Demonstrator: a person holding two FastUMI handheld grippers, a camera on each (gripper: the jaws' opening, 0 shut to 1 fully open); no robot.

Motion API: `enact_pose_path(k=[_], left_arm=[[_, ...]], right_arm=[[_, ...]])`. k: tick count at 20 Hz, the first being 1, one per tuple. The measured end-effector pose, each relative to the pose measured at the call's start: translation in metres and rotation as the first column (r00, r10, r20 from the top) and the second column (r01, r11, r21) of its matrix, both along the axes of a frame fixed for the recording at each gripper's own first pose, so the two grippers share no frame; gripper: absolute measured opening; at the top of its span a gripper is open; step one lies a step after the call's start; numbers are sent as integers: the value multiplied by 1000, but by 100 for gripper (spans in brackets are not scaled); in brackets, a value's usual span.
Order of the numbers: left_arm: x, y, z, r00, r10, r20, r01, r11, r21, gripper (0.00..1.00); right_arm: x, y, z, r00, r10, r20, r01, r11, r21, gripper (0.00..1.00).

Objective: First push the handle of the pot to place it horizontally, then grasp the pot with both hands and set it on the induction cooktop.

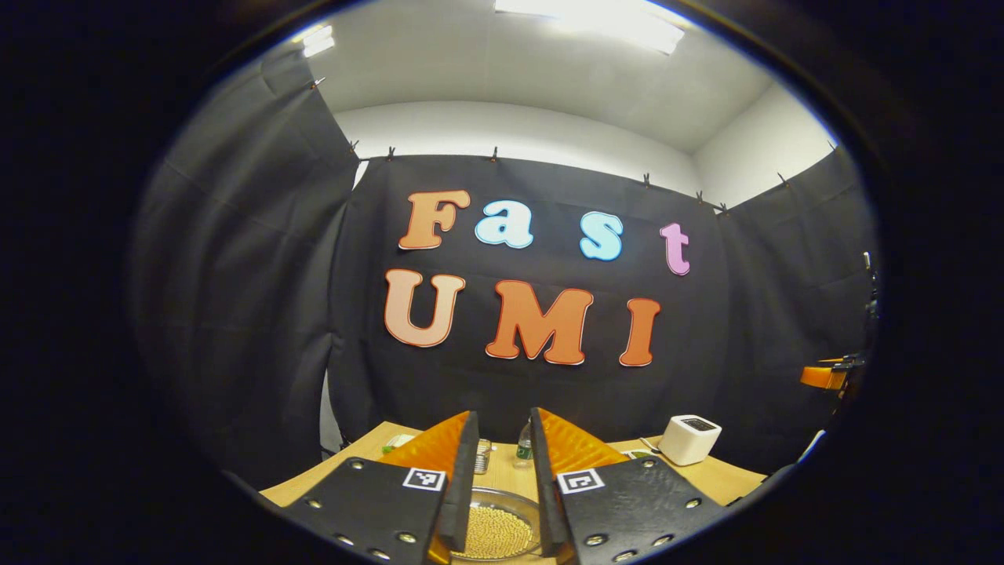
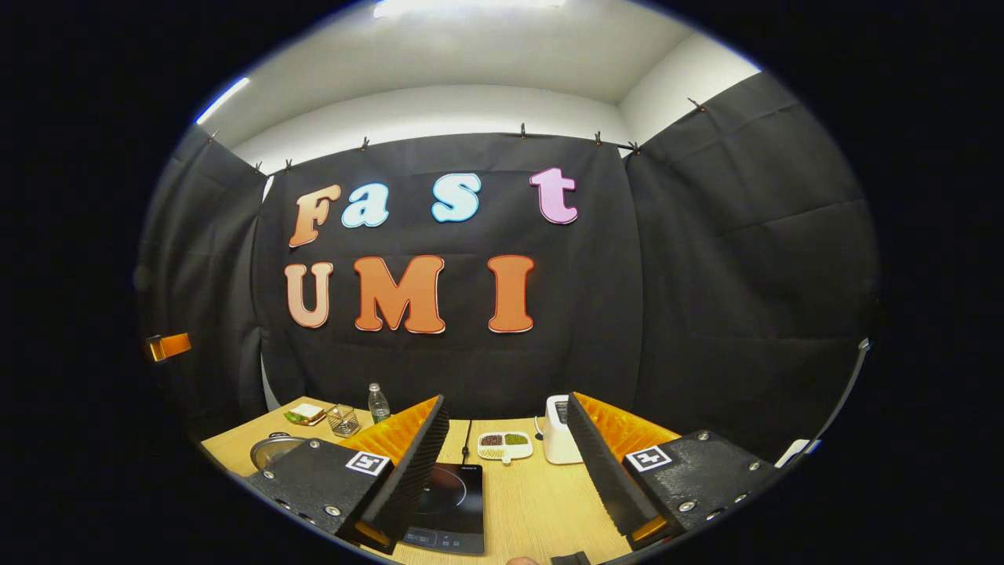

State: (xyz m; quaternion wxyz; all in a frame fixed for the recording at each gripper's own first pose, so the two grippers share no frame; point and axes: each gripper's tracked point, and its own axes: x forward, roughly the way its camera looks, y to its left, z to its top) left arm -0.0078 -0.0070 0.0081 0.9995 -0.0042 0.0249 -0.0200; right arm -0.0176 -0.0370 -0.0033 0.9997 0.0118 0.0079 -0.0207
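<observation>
Two grippers up: my left gripper [image 1: 502, 439] stands narrowly parted above the steel pot [image 1: 496, 530] of pale beans, my right gripper [image 2: 508, 428] wide apart over the cooktop [image 2: 447, 506]. No readable writing.

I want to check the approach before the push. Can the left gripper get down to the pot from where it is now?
Probably yes. In the left gripper view the left gripper is open and hangs above the pot, whose pale round contents show between its fingers. Nothing lies between them. The handle I cannot see.
</observation>
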Motion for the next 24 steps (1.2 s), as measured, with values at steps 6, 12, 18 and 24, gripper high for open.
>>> enact_pose_path(k=[6,12,18,24], left_arm=[[-2,-1,-12,999,-44,-21,44,999,-6,9],[-5,1,-54,991,-72,-115,71,997,-8,2],[-17,-16,-126,953,-122,-277,130,991,12,2],[-31,-31,-200,886,-164,-435,174,985,-17,2]], right_arm=[[2,5,0,1000,4,-5,-4,1000,-2,94],[7,12,-3,1000,13,-11,-13,1000,-6,94],[9,11,-5,1000,13,-22,-13,1000,-6,94],[10,12,-8,999,23,-26,-22,1000,11,94]])
